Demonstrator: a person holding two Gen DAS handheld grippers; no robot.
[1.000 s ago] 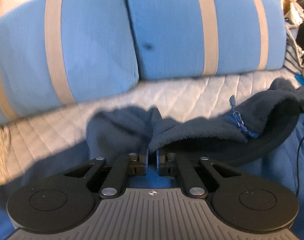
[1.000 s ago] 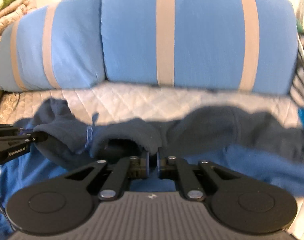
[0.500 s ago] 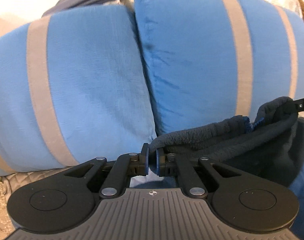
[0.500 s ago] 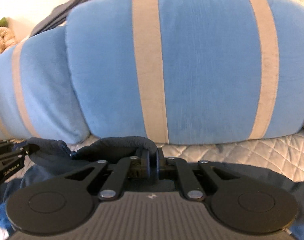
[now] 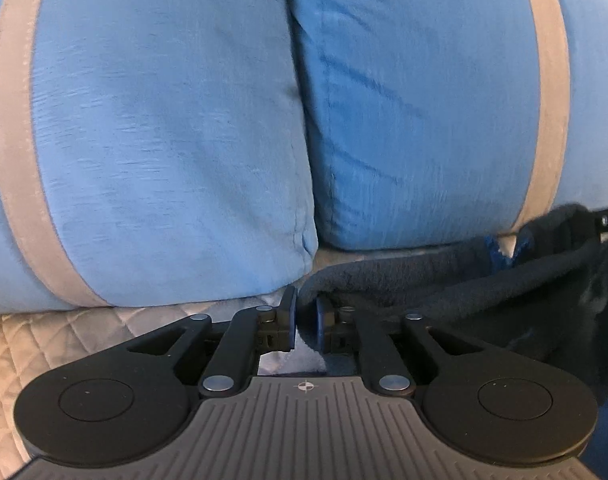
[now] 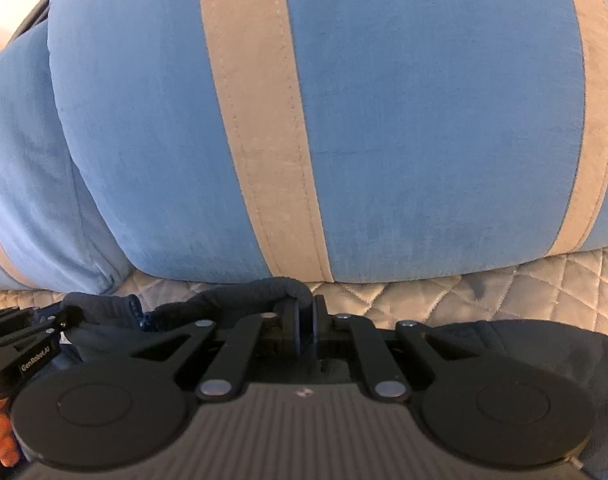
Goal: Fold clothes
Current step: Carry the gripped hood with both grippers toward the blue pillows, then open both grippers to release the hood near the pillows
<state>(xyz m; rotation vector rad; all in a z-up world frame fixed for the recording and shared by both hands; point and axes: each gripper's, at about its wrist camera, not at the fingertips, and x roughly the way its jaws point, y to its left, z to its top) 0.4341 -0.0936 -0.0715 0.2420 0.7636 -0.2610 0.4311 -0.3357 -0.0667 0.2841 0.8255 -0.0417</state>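
A dark navy fleece jacket (image 5: 444, 280) with a blue zipper (image 5: 500, 256) lies on the quilted cover, its top edge stretched along the foot of the cushions. My left gripper (image 5: 304, 312) is opening. A narrow gap shows pale quilt between the pads, and the fleece edge curls just past the right fingertip without being pinched. My right gripper (image 6: 307, 316) is shut on the rolled edge of the fleece jacket (image 6: 232, 296). The left gripper's tip (image 6: 70, 316) shows at the left of the right wrist view, beside the same edge. The jacket's lower part is hidden under the gripper bodies.
Two big blue cushions with beige stripes (image 5: 164, 140) (image 5: 424, 120) stand close ahead and fill most of both views (image 6: 384, 120). A pale quilted cover (image 6: 524, 292) lies under them. A person's fingers (image 6: 2, 440) show at the lower left.
Both grippers carried the fleece edge forward and down to the foot of the cushions, which now loom much larger. The left jaws have parted and no longer pinch the fleece; the right stays shut on it.
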